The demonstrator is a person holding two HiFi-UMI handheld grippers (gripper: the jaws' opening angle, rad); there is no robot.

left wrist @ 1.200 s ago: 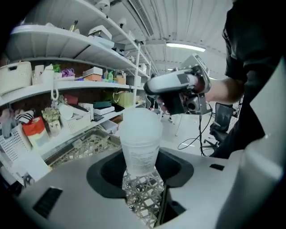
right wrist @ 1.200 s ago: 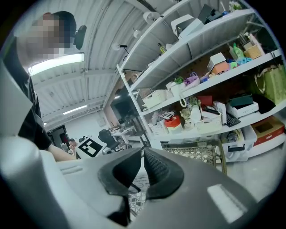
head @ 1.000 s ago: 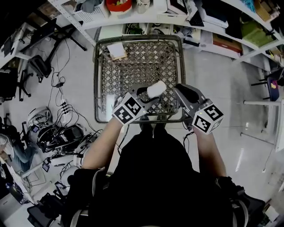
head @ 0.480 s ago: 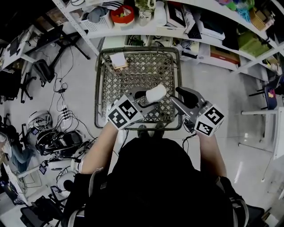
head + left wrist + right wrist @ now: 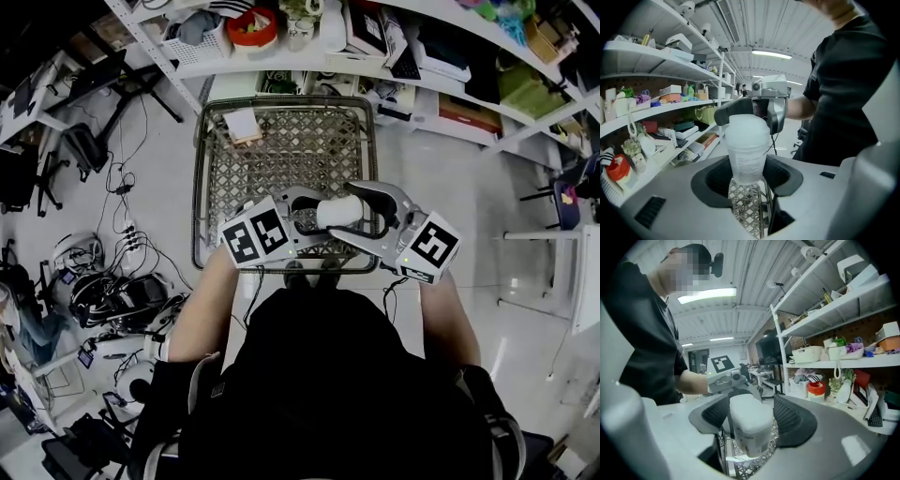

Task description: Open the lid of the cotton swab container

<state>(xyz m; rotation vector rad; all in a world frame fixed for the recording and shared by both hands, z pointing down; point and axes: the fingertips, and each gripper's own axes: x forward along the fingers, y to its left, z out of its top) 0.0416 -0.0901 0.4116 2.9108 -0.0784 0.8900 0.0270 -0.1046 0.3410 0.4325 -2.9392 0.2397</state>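
I've got the cotton swab container (image 5: 337, 212) up in the air over the near edge of the wire cart (image 5: 200, 187), close to the middle of my head view and lying almost level, with its base toward 9 o'clock and its lid (image 5: 353, 208) toward 3 o'clock. My left gripper (image 5: 317, 217) is clamped on the lower body of the tub. In the left gripper view both pads sit against the container's (image 5: 746, 154) printed wall and it stands straight up between them. Its domed lid (image 5: 746, 129) is on and closed. The wall is frosted, so I can't make out what is inside.

My right gripper (image 5: 349, 214) comes in from 3 o'clock, and its jaws have just been opening. In the right gripper view they stand wide on either side of the lid (image 5: 746, 411), with a gap at each pad, so nothing is gripped on that side.

The cart is nearly bare. I see only a small pale packet (image 5: 244, 125) in its 11 o'clock corner.

On the shelf (image 5: 281, 52) at 12 o'clock there is a red-lidded tub (image 5: 251, 21) beside a white slotted basket (image 5: 202, 36) holding grey cloth
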